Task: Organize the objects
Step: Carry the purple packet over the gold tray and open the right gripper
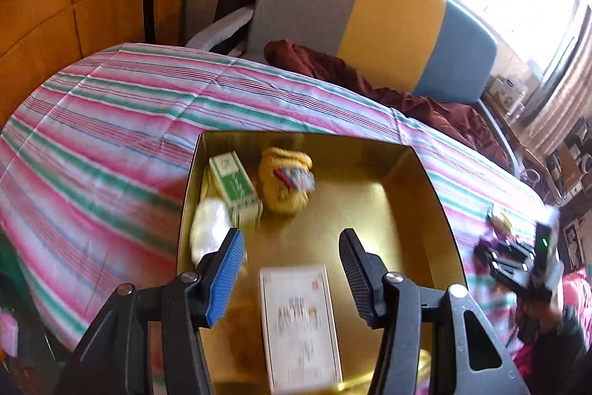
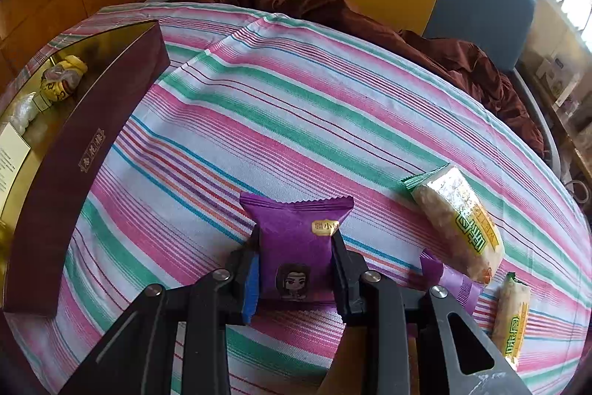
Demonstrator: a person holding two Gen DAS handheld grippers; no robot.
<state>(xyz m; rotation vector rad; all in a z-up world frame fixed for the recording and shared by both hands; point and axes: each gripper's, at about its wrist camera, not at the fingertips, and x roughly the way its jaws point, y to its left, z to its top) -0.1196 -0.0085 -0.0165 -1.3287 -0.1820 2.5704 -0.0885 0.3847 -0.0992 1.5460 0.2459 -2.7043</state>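
Observation:
My left gripper (image 1: 292, 269) is open and empty above a gold-lined box (image 1: 414, 210). In the box lie a white carton (image 1: 299, 324) right under the fingers, a green-and-white carton (image 1: 233, 182), a yellow knitted pouch (image 1: 285, 180) and a white packet (image 1: 209, 226). My right gripper (image 2: 294, 269) is shut on a purple snack packet (image 2: 296, 243) with a cartoon face, over the striped cloth. The box (image 2: 74, 150), maroon outside, stands to its left.
Two rice-cracker packets (image 2: 458, 228) (image 2: 512, 313) and another purple packet (image 2: 453, 280) lie on the striped tablecloth (image 2: 281, 106) to the right. A dark red cloth (image 2: 444, 50) and a grey-yellow-blue sofa back (image 1: 392, 21) are behind. The right gripper shows in the left wrist view (image 1: 521, 258).

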